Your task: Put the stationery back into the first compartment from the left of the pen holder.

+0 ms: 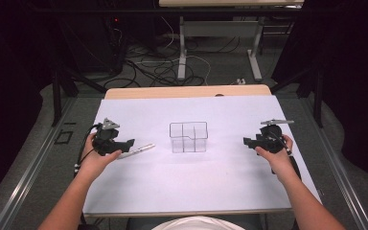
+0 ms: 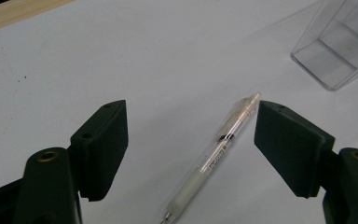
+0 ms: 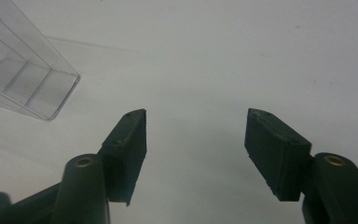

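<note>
Your table has a wooden top with a white sheet over nearly all of it; bare wood shows along the 12 o'clock edge. Clear divided organizer stands at the sheet's centre. A clear pen lies flat at its 9 o'clock, well apart from it.
</note>
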{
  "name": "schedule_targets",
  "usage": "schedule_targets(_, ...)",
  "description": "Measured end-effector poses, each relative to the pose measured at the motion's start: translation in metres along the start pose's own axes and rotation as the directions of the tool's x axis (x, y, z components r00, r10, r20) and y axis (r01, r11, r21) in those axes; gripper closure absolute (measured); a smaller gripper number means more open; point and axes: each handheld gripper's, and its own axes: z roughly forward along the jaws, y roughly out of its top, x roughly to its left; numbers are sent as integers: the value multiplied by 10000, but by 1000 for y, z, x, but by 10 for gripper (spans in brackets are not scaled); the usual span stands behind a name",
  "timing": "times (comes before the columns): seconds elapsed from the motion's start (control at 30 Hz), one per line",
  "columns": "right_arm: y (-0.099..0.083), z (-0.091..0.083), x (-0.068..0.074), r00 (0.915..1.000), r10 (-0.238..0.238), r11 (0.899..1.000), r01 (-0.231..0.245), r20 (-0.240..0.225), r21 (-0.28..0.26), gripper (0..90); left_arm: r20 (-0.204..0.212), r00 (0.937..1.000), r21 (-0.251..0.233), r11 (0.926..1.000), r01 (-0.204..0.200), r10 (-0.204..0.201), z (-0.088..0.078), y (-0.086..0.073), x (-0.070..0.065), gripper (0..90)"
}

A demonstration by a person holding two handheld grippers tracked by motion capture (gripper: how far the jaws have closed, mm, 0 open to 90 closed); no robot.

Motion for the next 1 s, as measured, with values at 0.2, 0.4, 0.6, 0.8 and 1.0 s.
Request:
schedule_targets(0.2, 1, 0, -1, 9988, -274, 9996, 273, -395, -42, 459, 130, 9953, 705, 9928, -969, 962, 1, 8, 0, 308)
schedule_targets(0.4, 2, 2, 0, 9954, -774, 9970, 771, -566, -81, 435, 571, 9807, 1397, 9712, -1932, 1868, 7, 13, -2, 337)
schedule_targets(0.6, 2, 3, -1, 9931, -1089, 9939, 1080, -442, -223, 387, 1031, 9570, 1991, 9370, -2870, 2713, 15, 15, -3, 383)
schedule_targets(0.8, 0, 3, -1, 9935, -1063, 9941, 1053, -413, -256, 379, 1234, 9325, 2728, 8919, -3607, 3394, 22, 16, -1, 399)
schedule_targets(1.0, -1, 4, -2, 9929, -1045, 9938, 1022, -571, -429, 371, 1714, 9134, 3263, 8535, -4062, 3691, 25, 18, -1, 417)
